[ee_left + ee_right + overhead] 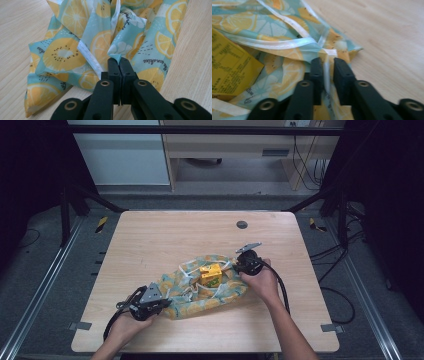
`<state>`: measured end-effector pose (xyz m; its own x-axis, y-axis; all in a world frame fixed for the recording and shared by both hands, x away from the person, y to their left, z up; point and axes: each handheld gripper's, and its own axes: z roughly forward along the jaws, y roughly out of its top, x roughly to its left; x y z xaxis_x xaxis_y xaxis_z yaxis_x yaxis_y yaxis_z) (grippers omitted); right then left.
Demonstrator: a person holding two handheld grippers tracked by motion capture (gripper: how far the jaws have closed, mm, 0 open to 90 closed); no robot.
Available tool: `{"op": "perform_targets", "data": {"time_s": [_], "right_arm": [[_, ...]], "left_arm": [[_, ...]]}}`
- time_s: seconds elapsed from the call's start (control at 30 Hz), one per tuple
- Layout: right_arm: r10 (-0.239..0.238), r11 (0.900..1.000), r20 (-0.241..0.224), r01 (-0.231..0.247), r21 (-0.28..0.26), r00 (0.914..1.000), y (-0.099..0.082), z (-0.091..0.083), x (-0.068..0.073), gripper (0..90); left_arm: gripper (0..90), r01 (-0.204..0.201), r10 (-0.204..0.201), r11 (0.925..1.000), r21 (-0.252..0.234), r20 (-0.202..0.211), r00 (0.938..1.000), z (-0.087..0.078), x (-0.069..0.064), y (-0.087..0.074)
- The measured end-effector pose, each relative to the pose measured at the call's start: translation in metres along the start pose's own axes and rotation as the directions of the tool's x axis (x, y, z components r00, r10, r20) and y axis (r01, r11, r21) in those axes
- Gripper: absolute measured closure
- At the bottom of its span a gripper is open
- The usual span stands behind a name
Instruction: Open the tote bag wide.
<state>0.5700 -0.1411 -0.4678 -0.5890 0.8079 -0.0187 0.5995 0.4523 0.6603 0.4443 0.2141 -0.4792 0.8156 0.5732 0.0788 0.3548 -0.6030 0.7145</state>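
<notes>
A cloth bag [222, 295] printed with lemon and kiwi slices lies crumpled on the wooden table [150, 240], near the front. On its open folds sits a small yellow carton [211, 274], with white cord [186, 270] looped beside it. My left gripper [167, 304] is at the bag's left end. In the left gripper view it [119, 60] is shut on a fold of the cloth [65, 52]. My right gripper [234, 266] is at the bag's far right edge. There its jaws [328, 62] stand slightly apart, with the white-hemmed cloth [287, 70] between them and the carton [229, 67] to their left.
A dark round grommet [242, 224] is set in the table's far side. Bare wood surrounds the bag on all sides. Black frame posts and cables stand off the table's left and right edges, and a desk stands behind.
</notes>
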Motion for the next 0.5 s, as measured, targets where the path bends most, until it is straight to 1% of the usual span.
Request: {"op": "perform_targets", "data": {"time_s": [0.03,0.07,0.1,0.2,0.23,0.27,0.3,0.33,0.37,0.5], "right_arm": [[0.000,1.0000,0.000,0.000,0.000,1.0000,0.000,0.000,0.000,71.5],[0.005,0.9999,0.012,-0.005,-0.016,0.9999,0.001,-0.004,-0.001,65.7],[0.012,0.9992,0.026,-0.011,-0.037,0.9996,0.002,-0.010,-0.003,58.5],[0.039,0.9950,0.023,-0.037,-0.093,0.9990,0.004,-0.026,-0.006,47.9],[0.050,0.9927,0.023,-0.047,-0.111,0.9985,0.005,-0.032,-0.006,43.7],[0.047,0.9914,0.026,-0.043,-0.124,0.9986,0.005,-0.039,-0.005,40.2],[0.024,0.9919,0.035,-0.019,-0.126,0.9991,0.006,-0.053,-0.004,34.0],[0.021,0.9899,0.037,-0.015,-0.141,0.9991,0.007,-0.060,-0.003,32.8],[0.021,0.9899,0.037,-0.015,-0.141,0.9991,0.007,-0.060,-0.003,32.8],[-0.001,0.9828,0.027,0.006,-0.185,0.9996,0.006,-0.086,0.002,28.0]], "left_arm": [[88.3,0.001,-0.001,1.0000,-0.007,-0.004,1.0000,-0.001,0.000,0.000],[86.8,-0.002,0.002,0.9999,-0.017,-0.014,0.9999,-0.002,-0.001,0.000],[83.5,-0.002,0.002,0.9998,-0.021,-0.019,0.9998,-0.003,-0.001,0.000],[74.0,-0.002,-0.001,0.9989,-0.047,-0.056,0.9985,-0.008,-0.002,0.000],[68.8,-0.002,-0.002,0.9984,-0.057,-0.072,0.9974,-0.010,-0.002,0.001],[62.5,0.007,-0.014,0.9974,-0.071,-0.087,0.9961,-0.013,-0.002,0.001],[57.0,0.010,-0.018,0.9960,-0.089,-0.092,0.9956,-0.016,-0.002,0.001],[54.7,0.008,-0.019,0.9941,-0.108,-0.096,0.9952,-0.020,-0.002,0.002],[54.7,0.008,-0.021,0.9925,-0.122,-0.105,0.9942,-0.024,-0.002,0.003],[45.1,0.001,-0.024,0.9847,-0.174,-0.131,0.9911,-0.041,-0.001,0.013]]}}
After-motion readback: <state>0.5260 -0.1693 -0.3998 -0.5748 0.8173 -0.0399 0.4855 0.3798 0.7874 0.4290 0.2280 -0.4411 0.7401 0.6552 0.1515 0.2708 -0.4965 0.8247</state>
